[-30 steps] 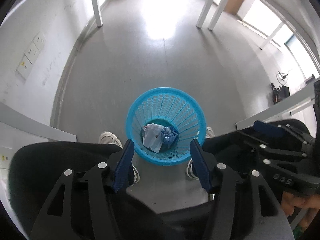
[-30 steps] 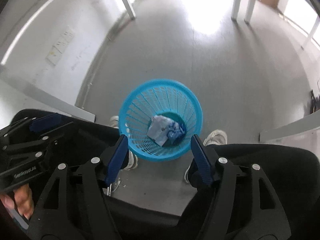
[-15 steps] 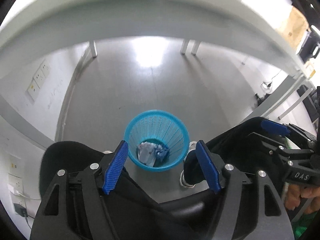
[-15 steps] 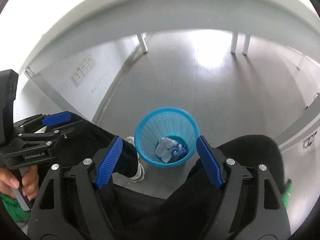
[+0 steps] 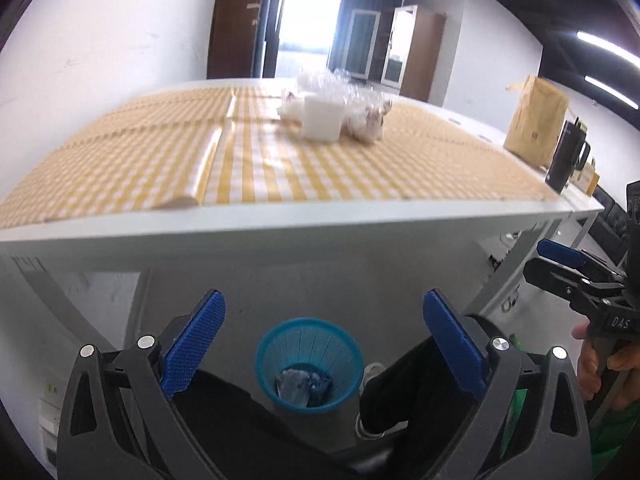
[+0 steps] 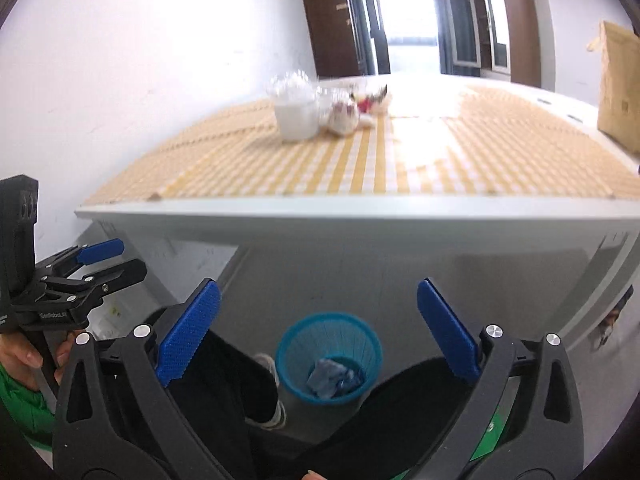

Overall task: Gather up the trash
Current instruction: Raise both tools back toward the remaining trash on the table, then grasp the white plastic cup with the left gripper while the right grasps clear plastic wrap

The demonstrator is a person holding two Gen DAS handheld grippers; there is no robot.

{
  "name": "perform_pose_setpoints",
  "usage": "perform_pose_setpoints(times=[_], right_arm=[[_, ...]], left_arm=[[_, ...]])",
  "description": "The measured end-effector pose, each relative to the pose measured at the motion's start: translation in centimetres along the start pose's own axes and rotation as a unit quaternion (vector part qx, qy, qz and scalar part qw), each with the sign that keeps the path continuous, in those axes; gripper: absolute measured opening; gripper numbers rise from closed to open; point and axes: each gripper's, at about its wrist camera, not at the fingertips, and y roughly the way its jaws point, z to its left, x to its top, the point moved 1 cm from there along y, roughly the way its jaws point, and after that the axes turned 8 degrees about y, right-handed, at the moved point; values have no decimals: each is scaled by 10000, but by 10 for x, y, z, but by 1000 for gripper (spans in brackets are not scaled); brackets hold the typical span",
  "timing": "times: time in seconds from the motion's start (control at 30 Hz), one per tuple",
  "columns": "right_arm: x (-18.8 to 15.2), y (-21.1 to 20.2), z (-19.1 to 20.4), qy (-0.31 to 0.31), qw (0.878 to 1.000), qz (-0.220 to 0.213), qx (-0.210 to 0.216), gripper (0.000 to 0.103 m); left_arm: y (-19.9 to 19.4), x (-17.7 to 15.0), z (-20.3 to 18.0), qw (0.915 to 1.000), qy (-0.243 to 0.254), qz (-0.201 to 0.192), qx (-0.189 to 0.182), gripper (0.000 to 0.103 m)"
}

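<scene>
I am holding my left gripper point(image 5: 323, 330) and my right gripper point(image 6: 318, 320) up in front of the white desk point(image 5: 280, 220). The blue fingers point(image 5: 194, 344) of both have just been opening, and now they are standing wide apart with nothing between them.

Down on the floor, between my legs, the round blue plastic basket point(image 5: 310, 360) is standing upright. A crumpled blue and white wrapper point(image 5: 302, 386) is lying at the bottom of it, so I think some of the trash is already collected. From the right side I am seeing the same basket point(image 6: 329, 356) with the wrapper point(image 6: 334, 376) inside.

More trash is still waiting on the desk, well away from my fingers. On the yellow and white checked cloth point(image 5: 280, 160) a white paper cup point(image 5: 322, 120) is standing upright, and crinkly clear plastic wrap point(image 5: 360, 100) is bunched around and behind it. In the right view something small, red and white point(image 6: 366, 106) is lying just beside the cup, but it is too blurry to name.

So I think the job is only partly done. The cup and the plastic pile are still left to pick up and drop in the basket.
</scene>
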Motion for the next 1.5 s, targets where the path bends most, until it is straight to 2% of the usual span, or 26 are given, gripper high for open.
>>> perform_pose_setpoints(times=[0.17, 0.43, 1.0, 1.07, 1.2, 1.27, 1.5], right_arm=[[24, -8, 4, -27, 9998, -199, 11, 94], [51, 6, 2, 5, 9993, -377, -19, 94], [143, 69, 15, -207, 9986, -465, 123, 94], [151, 82, 14, -222, 9990, -354, 165, 87], [168, 108, 12, -262, 9994, -143, 180, 82], [177, 119, 11, -309, 9993, -57, 185, 76], [200, 157, 5, -361, 9988, 250, 198, 67]], left_arm=[[-4, 19, 4, 9998, -29, -199, -4, 97], [-3, 59, 17, 9981, -257, -551, 35, 97], [66, 100, 44, 9996, -239, -117, -3, 97], [77, 102, 47, 9997, -235, -8, 9, 97], [93, 113, 48, 9998, -136, 146, -29, 97], [98, 121, 46, 9999, -34, 160, -39, 97], [130, 147, 52, 9992, -37, 351, -163, 97]])
